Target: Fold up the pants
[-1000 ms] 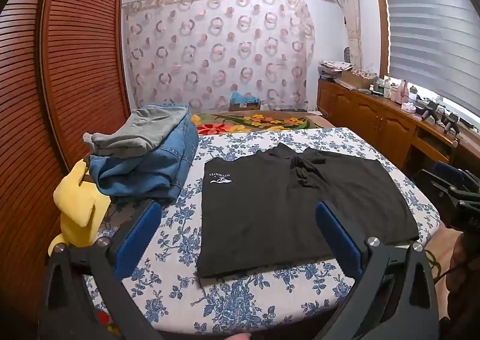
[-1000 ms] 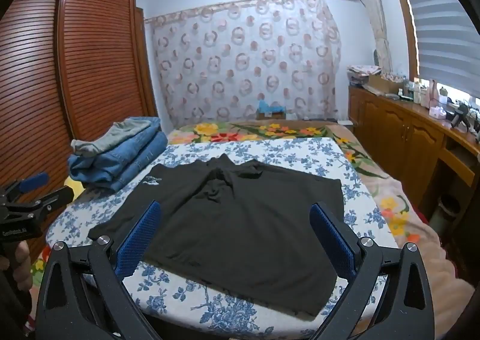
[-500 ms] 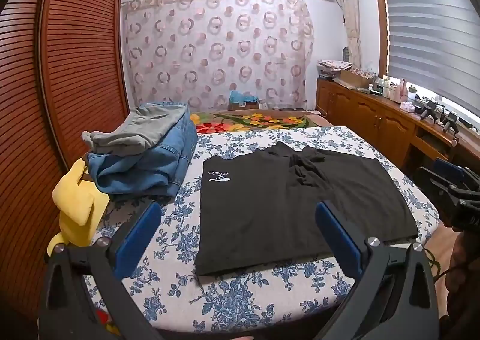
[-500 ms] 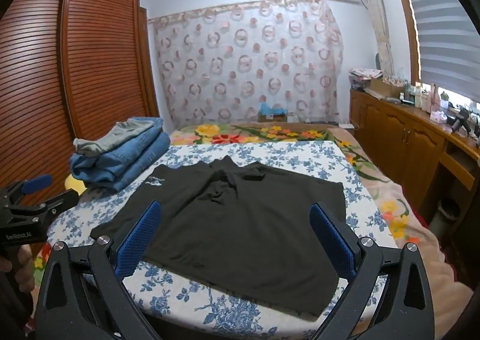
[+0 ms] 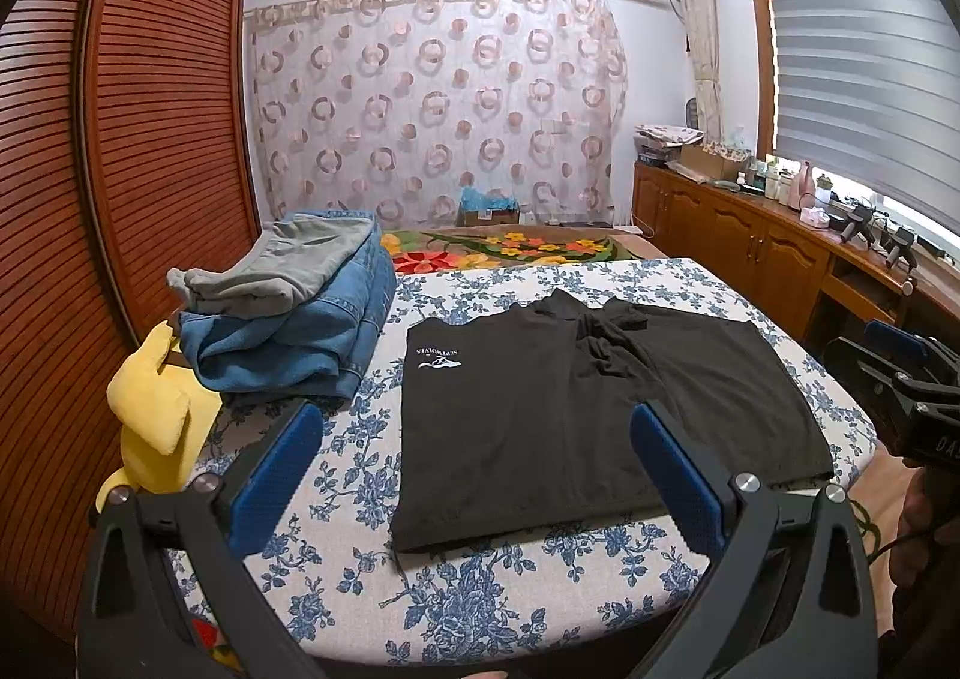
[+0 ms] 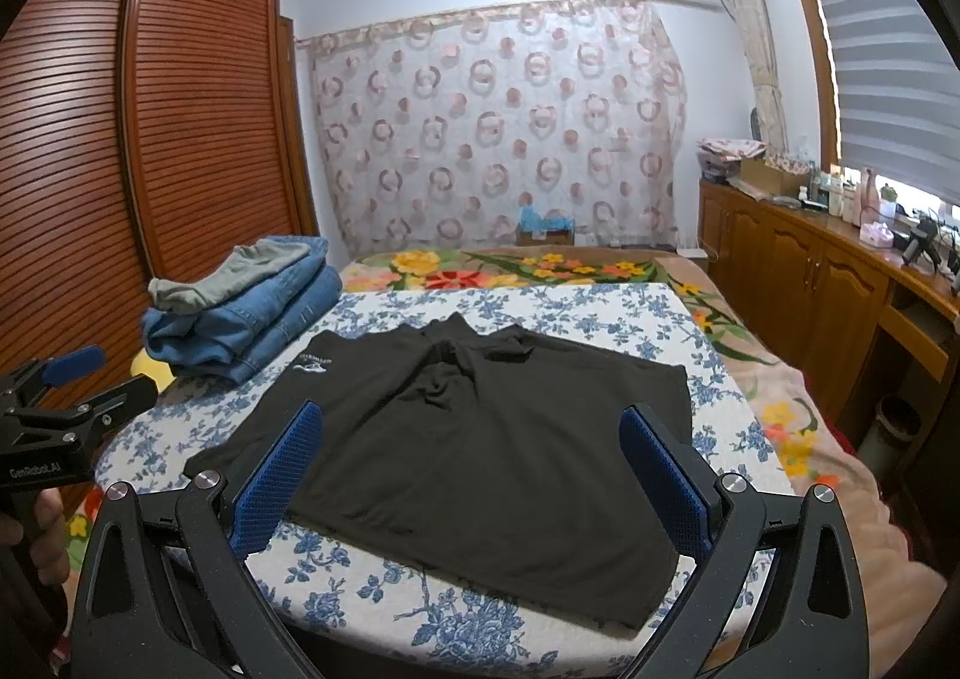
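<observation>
At the far left, beside the brown wardrobe [image 5: 54, 259], a yellow cushion [image 5: 153, 409] sits at the edge of the bed [image 5: 480, 607]. Next to it a pile of folded jeans [image 5: 300, 337] rests on the flowered sheet, with a grey garment [image 5: 282, 271] on top.

The left gripper [image 5: 474, 475] hangs over the near edge of the bed, its jaws wide apart and holding nothing. In the middle of the bed the black pants [image 5: 576, 415] lie flat. They look like shorts, with the two legs spread to the sides. The waist seems to be the long straight edge nearest the cameras, and the bunched crotch points to the curtain [image 5: 432, 109]. So the long axis goes left to right across the bed. A small white logo [image 5: 433, 358] marks the left leg.

The cloth seems thin, soft and light; it will probably sag when it is lifted. A good place to pinch is likely the outer corners of one leg, to bring it over the other.

The right gripper [image 6: 480, 475] is also wide open and empty, above the near hem.
</observation>
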A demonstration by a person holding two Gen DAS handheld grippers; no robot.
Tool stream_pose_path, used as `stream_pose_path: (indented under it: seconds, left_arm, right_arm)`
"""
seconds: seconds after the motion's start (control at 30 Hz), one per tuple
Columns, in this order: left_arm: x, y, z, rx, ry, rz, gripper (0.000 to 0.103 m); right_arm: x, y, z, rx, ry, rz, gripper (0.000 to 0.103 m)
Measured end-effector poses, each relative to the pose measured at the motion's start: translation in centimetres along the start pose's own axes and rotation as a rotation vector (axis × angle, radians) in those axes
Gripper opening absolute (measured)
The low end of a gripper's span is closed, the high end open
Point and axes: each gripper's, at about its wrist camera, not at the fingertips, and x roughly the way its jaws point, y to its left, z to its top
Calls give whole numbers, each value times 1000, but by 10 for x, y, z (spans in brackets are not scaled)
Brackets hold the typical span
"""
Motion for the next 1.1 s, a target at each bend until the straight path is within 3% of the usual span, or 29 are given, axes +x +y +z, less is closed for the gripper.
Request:
stream_pose_path:
  seconds: [1.1]
  left_arm:
    - [-1, 1, -1, -2, -6, -3, 103]
  right_arm:
    - [1, -1, 0, 0, -7, 0, 101]
